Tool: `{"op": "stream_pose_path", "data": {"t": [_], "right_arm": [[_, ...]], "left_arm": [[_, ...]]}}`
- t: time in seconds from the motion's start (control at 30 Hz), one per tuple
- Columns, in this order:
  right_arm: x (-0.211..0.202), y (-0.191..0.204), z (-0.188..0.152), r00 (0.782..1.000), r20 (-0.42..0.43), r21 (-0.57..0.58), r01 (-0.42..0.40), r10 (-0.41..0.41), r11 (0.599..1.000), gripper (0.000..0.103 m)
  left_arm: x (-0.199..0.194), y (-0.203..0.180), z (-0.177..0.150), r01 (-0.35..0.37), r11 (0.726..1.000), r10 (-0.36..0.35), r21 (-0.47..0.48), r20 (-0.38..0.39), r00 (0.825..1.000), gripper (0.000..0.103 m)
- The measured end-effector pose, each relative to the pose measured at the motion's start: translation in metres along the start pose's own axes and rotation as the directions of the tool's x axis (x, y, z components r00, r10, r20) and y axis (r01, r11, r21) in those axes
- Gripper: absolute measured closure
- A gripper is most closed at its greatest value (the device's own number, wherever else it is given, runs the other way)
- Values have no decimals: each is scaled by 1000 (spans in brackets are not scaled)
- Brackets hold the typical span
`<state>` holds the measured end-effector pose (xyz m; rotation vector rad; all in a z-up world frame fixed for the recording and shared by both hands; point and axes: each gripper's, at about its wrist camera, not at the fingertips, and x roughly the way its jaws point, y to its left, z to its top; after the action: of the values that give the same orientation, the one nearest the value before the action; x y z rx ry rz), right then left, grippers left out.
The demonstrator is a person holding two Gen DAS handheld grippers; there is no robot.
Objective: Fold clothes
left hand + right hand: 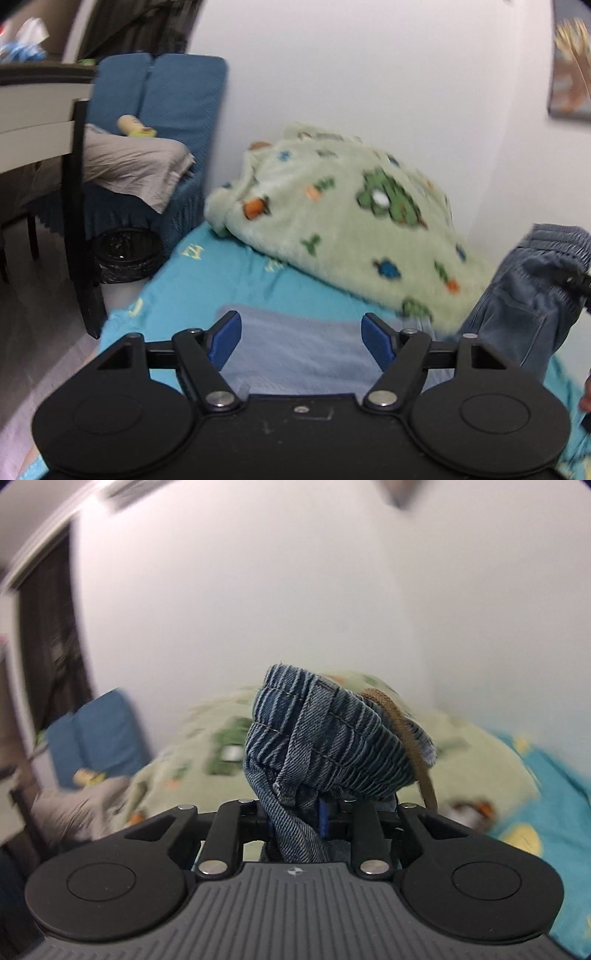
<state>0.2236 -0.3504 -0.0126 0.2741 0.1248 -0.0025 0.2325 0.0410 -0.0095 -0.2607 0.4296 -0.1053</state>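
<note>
My right gripper [301,818] is shut on the elastic waistband of blue denim trousers [325,738], held up in the air with a brown drawstring [410,738] hanging at the right. In the left wrist view the same trousers [528,295] hang at the right edge above the bed. My left gripper [301,339] is open and empty, low over a pale blue-grey garment [295,350] lying flat on the turquoise bed sheet [221,269].
A fluffy green patterned blanket [351,221] is heaped at the head of the bed against the white wall. A blue chair [166,110] with grey cloth [129,166] and a desk [37,110] stand left of the bed. A black bin [125,254] sits on the floor.
</note>
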Motion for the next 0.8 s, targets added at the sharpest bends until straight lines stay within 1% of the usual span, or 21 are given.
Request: {"op": "stream_pose_path", "data": {"t": [0.07,0.1,0.2,0.3,0.37,0.4,0.43,0.5,0.53,0.6,0.67,0.7,0.8], "right_arm": [[-3,44,3,999,5,-74,-45,45,996,80],[-1,64,0,997,-2,-92,-74,74,993,80],[22,124,-29,986,-61,-109,-161,155,981,80],[48,182,-86,961,-164,-185,-250,221,950,81],[57,212,-131,935,-250,-251,-315,253,915,81],[62,223,-154,921,-295,-293,-340,254,893,81],[63,231,-174,912,-330,-339,-355,244,871,81],[62,241,-194,909,-355,-404,-361,220,840,81],[62,244,-193,913,-346,-414,-356,216,838,81],[64,247,-178,918,-338,-410,-344,209,845,81],[57,259,-171,923,-305,-417,-351,235,838,81],[54,262,-169,919,-299,-419,-370,259,829,81],[49,272,-185,887,-341,-427,-442,312,789,80]], "left_arm": [[-7,17,8,11,999,-9,-48,41,999,34],[-10,26,11,26,997,-21,-79,57,998,34],[-7,52,16,23,989,-13,-145,73,997,34],[-8,77,16,24,970,-3,-241,90,996,34],[-10,90,17,25,961,3,-274,102,995,34],[-9,94,18,20,962,8,-273,99,995,34],[-8,97,19,14,963,11,-271,92,996,34],[-3,107,20,14,956,10,-293,81,997,34],[-3,112,19,10,951,16,-308,82,997,34],[0,118,20,13,944,15,-330,81,997,34],[3,122,20,20,938,8,-347,80,997,34],[3,122,20,24,937,4,-349,78,997,34],[3,124,17,31,936,-6,-351,72,997,34]]}}
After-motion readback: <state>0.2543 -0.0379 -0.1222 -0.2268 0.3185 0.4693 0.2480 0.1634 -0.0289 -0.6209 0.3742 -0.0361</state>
